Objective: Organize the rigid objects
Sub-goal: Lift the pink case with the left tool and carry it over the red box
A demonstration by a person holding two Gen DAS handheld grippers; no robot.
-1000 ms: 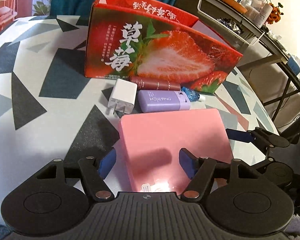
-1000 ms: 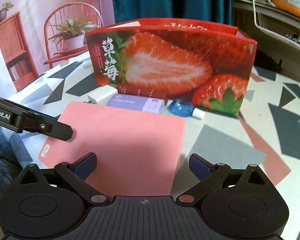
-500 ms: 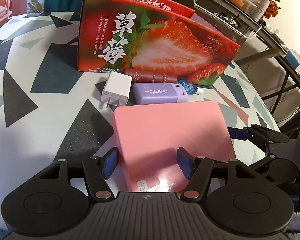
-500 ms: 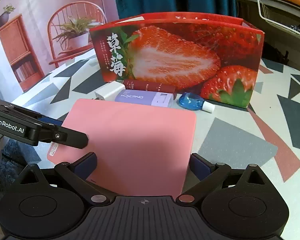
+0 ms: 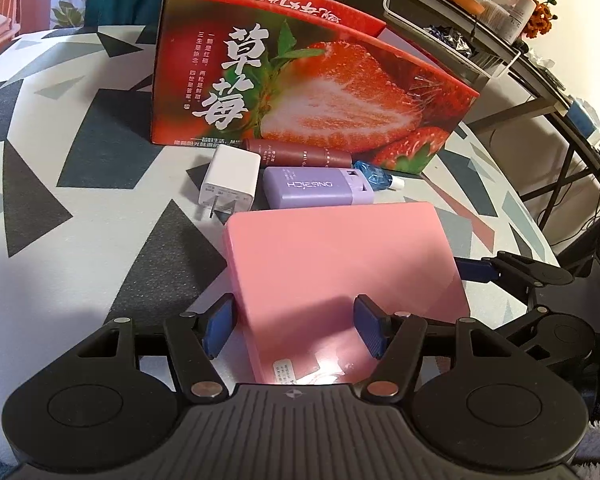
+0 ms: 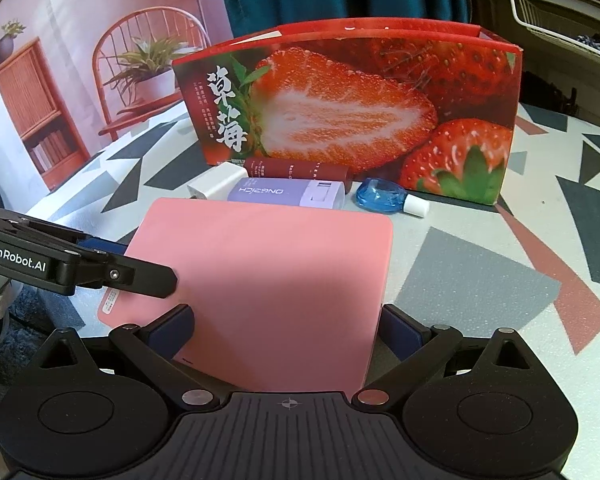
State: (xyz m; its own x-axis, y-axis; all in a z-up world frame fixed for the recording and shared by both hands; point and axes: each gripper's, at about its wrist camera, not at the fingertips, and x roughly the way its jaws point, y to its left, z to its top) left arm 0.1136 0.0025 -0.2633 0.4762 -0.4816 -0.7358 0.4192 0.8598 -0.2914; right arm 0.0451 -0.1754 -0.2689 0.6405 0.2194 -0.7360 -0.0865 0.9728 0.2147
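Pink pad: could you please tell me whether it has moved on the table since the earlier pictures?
No. The pink pad still lies with its far edge just short of the purple device and white charger.

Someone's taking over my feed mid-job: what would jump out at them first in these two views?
The tall strawberry box standing at the back of the patterned table, and the flat pink case lying in front of it, between both grippers' fingers. Between box and case lies a row: white charger, dark red tube, purple box, blue bottle.
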